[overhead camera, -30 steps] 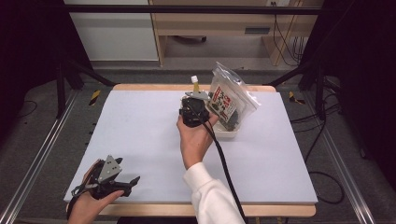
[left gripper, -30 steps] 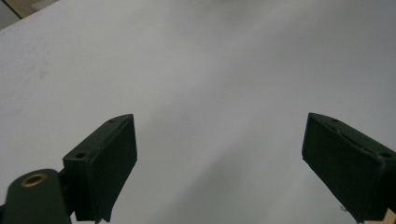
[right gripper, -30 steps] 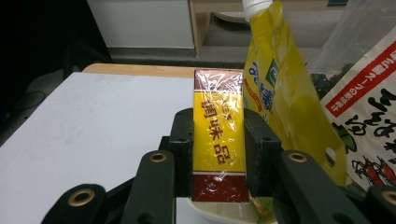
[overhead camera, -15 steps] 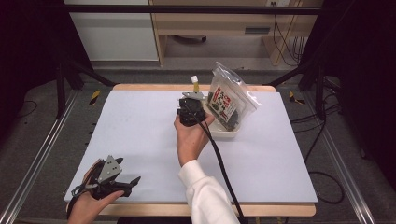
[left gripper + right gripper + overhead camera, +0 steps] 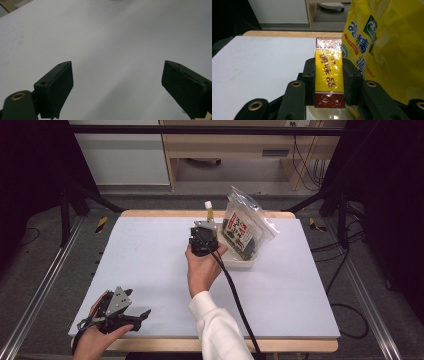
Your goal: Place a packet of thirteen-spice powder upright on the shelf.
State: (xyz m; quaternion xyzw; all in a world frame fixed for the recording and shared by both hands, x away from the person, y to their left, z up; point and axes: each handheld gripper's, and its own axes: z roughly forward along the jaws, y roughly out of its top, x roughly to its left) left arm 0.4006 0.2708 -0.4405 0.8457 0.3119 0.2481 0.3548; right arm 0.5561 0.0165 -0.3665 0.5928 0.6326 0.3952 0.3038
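My right gripper [image 5: 329,75] is shut on a narrow yellow-and-red box [image 5: 329,67] wrapped in clear film, with one jaw on each long side. In the high view that gripper [image 5: 206,227] sits at the table's middle back, and the yellow box [image 5: 210,213] sticks out beyond it. The box hangs over the near edge of a white tray [image 5: 235,261]. My left gripper [image 5: 137,316] rests at the front left corner. Its jaws stand wide open over bare white tabletop [image 5: 117,50], with nothing between them [image 5: 117,87].
A large yellow bag [image 5: 387,45] stands just right of the held box. From above, a clear bag [image 5: 246,226] with a red-and-white label leans in the tray. Black frame legs flank the table, and a cable [image 5: 235,295] trails from my right gripper.
My right hand has drifted slightly left with the box still gripped. The left gripper has not moved.
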